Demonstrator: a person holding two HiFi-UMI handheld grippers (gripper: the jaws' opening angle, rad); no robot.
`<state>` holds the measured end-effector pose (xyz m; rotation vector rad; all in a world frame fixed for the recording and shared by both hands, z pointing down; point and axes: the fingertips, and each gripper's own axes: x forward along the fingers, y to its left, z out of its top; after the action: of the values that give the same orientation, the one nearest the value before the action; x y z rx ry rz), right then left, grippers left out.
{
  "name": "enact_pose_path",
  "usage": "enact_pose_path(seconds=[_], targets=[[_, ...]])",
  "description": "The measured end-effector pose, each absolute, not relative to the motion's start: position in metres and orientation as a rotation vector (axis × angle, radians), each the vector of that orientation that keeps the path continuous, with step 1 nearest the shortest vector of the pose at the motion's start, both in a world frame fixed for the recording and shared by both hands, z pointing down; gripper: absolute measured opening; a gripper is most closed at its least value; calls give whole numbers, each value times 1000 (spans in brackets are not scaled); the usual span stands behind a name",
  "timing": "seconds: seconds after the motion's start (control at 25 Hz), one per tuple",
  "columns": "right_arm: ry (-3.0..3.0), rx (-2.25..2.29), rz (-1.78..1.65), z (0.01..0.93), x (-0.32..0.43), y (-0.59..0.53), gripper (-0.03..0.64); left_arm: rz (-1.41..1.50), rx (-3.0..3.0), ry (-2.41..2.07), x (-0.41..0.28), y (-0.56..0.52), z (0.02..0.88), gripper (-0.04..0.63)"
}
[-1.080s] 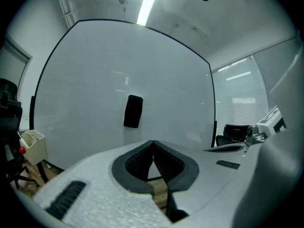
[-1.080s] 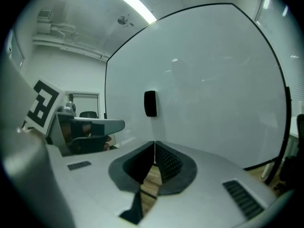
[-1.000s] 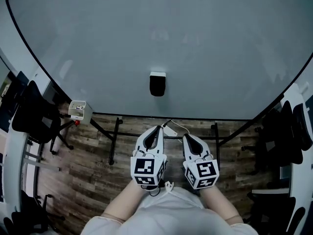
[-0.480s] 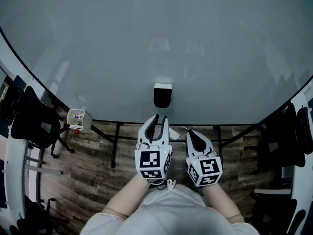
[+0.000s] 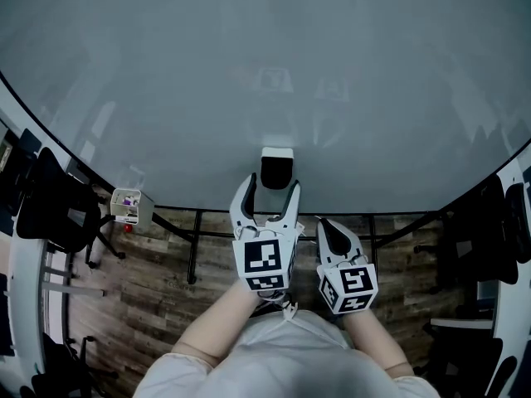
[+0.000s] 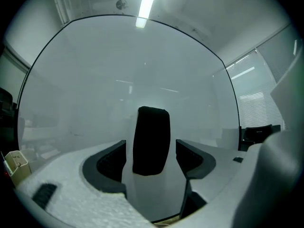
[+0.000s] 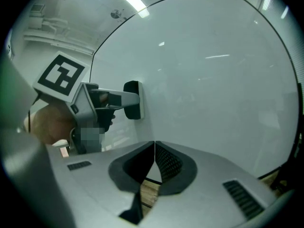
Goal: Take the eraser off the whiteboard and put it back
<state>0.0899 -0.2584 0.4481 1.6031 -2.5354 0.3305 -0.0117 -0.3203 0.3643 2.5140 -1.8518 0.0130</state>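
Observation:
A black eraser with a white back [image 5: 276, 168] sticks upright on the whiteboard [image 5: 249, 73], near its lower edge. My left gripper [image 5: 271, 186] points level at it. Its jaws have just been opening and now stand wide on either side of the eraser [image 6: 151, 141], with a small gap at each pad. In the left gripper view the pads [image 6: 110, 159] flank the eraser without pressing on it. My right gripper [image 5: 328, 227] hangs back to the right, lower, shut with nothing in it [image 7: 155, 158]. The right gripper view shows the eraser [image 7: 133, 100] from the side, with a left finger [image 7: 118, 98] beside it.
A small white box [image 5: 126, 206] hangs at the whiteboard's lower left. The board's black stand [image 5: 195, 247] rests on a wooden floor [image 5: 149, 297]. Dark office chairs stand at the far left [image 5: 50, 197] and far right [image 5: 489, 230].
My left gripper has moved forward and up to the eraser, and its jaws have gone from shut to wide open around it. The right gripper edged forward, still shut.

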Motion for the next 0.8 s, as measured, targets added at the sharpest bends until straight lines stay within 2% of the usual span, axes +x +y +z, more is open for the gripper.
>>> enact_pose_path(seconds=[0.52,0.8], targets=[[-2501,1640,358,454,102,-274,28,98,2476,-1917,-9,-344,371,316],[-2487,1657,361,454,109,-272,28,86,2467,-1970,-11,-343,370,267]])
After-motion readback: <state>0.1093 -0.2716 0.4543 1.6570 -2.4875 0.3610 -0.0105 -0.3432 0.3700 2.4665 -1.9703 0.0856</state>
